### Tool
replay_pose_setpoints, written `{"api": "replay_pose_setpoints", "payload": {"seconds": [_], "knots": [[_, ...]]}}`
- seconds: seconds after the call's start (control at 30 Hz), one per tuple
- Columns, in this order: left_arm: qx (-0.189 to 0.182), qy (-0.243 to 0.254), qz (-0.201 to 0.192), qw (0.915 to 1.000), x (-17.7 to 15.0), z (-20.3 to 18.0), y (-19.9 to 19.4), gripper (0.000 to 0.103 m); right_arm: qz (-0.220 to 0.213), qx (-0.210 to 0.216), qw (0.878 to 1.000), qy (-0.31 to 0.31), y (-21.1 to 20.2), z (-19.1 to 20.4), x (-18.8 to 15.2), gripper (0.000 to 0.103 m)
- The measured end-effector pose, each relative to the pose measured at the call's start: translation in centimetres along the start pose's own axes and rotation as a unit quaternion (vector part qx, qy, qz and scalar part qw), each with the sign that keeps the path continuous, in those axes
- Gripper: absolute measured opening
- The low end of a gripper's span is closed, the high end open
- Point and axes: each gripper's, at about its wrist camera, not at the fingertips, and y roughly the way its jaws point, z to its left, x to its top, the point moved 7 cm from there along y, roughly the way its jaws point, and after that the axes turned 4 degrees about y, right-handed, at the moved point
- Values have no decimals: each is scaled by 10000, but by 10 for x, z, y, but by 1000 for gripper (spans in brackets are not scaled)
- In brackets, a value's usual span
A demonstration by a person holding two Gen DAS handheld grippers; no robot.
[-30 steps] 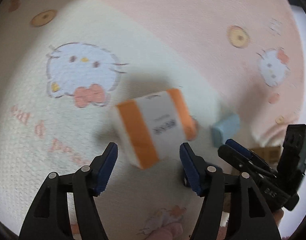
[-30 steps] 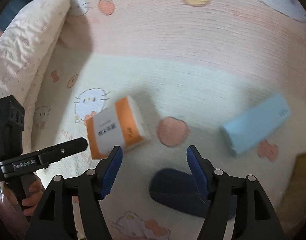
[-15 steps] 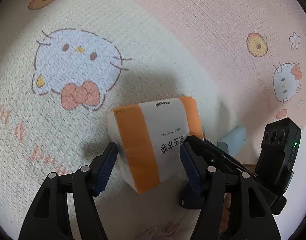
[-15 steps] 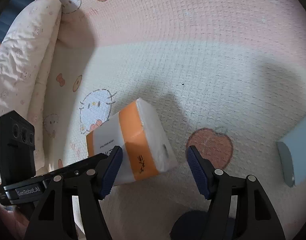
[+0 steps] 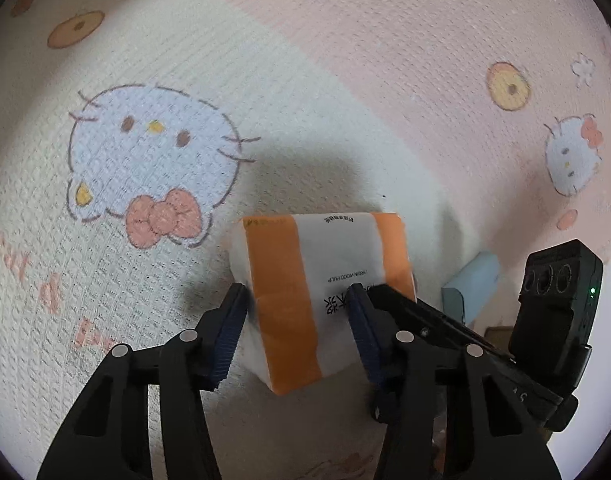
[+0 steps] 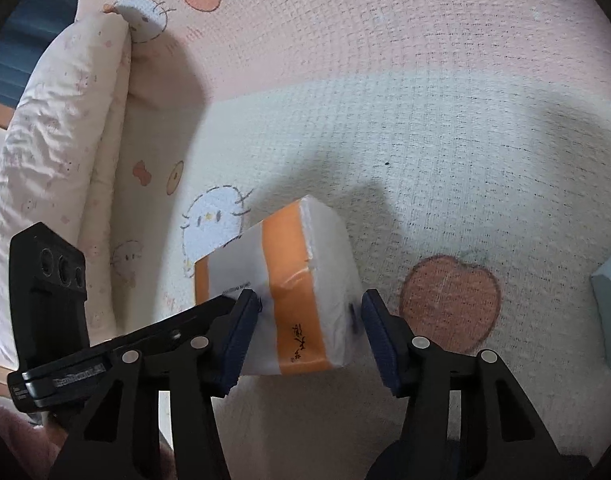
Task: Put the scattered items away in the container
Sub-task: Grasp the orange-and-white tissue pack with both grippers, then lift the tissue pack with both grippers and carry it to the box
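the white and orange soft tissue pack [image 5: 321, 296] lies on the cream and pink cartoon-print blanket [image 5: 345, 80]. both grippers straddle it: left gripper [image 5: 295, 334] pads pressed to its sides, right gripper [image 6: 307, 334] spread, not quite touching. a pale blue box [image 5: 471, 284] sits just beside.

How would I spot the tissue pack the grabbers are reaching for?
Look on the kitty-print blanket, just right of the big cat face. The tissue pack sits between both grippers' blue fingers. Unlike the pale blue box beside it, it is white with orange bands.
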Motion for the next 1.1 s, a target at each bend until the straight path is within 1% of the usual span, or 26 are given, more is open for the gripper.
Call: {"api": "replay_pose_setpoints", "payload": {"seconds": [0.17,0.33,0.5,0.53,0.73,0.83,0.9,1.07,1.1], "knots": [[-309,16,-174,9994,2,-11,-16,54,-305,-262,9987,-321,-28,13,-4,53],[-595,234,-352,9973,2,-34,-42,54,-722,-486,9946,-561,-70,25,-3,53],[-917,591,-566,9924,-3,-74,-71,54,-1237,-705,9877,-641,-126,33,-5,53],[-959,632,-595,9916,-6,-87,-70,54,-1324,-750,9862,-646,-136,34,-6,53],[-1375,1264,-712,9798,-16,-164,-84,54,-1963,-1121,9717,-682,-214,29,-21,53],[-1592,1675,-728,9702,-30,-206,-93,54,-2277,-1276,9638,-547,-256,21,-31,54],[-1683,1849,-690,9658,-38,-226,-97,54,-2483,-1381,9577,-453,-285,14,-41,54],[-1832,2420,-754,9498,-64,-285,-106,54,-2890,-1385,9470,-205,-336,0,-61,56],[-1840,2492,-756,9478,-69,-290,-108,54,-2963,-1368,9451,-144,-348,-7,-66,56]]}}
